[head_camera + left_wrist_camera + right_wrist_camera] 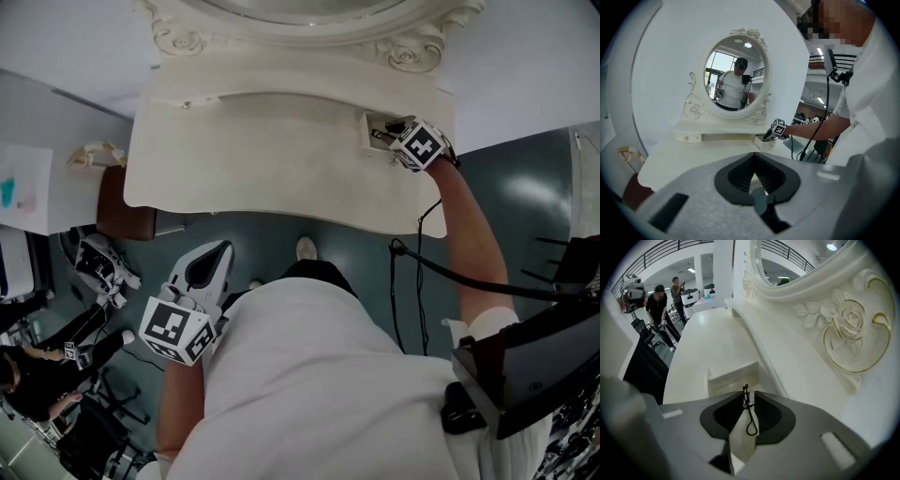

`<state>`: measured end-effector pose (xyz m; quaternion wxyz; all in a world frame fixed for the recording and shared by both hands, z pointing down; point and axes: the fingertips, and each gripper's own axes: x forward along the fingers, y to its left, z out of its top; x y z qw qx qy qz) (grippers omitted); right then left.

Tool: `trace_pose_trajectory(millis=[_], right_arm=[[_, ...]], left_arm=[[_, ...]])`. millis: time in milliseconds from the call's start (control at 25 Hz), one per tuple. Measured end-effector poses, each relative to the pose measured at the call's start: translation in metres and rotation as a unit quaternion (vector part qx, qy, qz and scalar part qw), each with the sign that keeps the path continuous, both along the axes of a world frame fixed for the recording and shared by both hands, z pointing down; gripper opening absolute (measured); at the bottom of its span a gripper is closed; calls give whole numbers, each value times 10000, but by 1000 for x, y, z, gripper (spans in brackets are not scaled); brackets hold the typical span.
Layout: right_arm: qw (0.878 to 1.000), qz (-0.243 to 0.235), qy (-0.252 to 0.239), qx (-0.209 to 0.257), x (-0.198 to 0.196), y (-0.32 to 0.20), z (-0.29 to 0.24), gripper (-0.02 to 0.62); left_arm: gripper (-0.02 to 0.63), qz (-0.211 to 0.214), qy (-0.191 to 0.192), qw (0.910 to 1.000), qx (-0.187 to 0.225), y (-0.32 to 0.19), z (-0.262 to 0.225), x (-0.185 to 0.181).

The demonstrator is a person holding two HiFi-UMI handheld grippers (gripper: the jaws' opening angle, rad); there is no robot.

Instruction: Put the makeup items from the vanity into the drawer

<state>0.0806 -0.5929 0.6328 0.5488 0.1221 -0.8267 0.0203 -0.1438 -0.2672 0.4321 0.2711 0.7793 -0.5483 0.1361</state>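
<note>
Black eyelash curler (748, 411) hangs between the right gripper's (749, 397) parted jaws over the drawer (731, 373) (vanity top (703, 343) otherwise bare, nearly done).

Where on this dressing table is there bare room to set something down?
Nearly the whole vanity top is bare, from its left edge by the brown seat across to the small open drawer at the back right. Only that corner is crowded: the right tongs reach into the drawer, with a thin black looped tool between them.
</note>
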Motion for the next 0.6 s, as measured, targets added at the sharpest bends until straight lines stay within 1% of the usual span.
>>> trace_pose_trajectory(millis=[160, 320, 440, 520, 600], right_arm=[[9991, 259, -235, 257, 9, 13, -28, 75], [9947, 641, -607, 524, 2, 40, -55, 50], [9878, 975, -972, 723, -1, 79, -81, 3], [9822, 1179, -1232, 788, -7, 113, -96, 2], [9764, 1357, -1500, 758, -17, 151, -107, 2]], left_arm=[[0, 127, 37, 9999, 89, 15, -4, 3], [0, 335, 112, 9992, 159, 27, -4, -6], [0, 528, 175, 9981, 267, 42, -10, -9], [0, 634, 233, 9971, 341, 54, -13, -15], [0, 727, 290, 9961, 399, 67, -15, -21]])
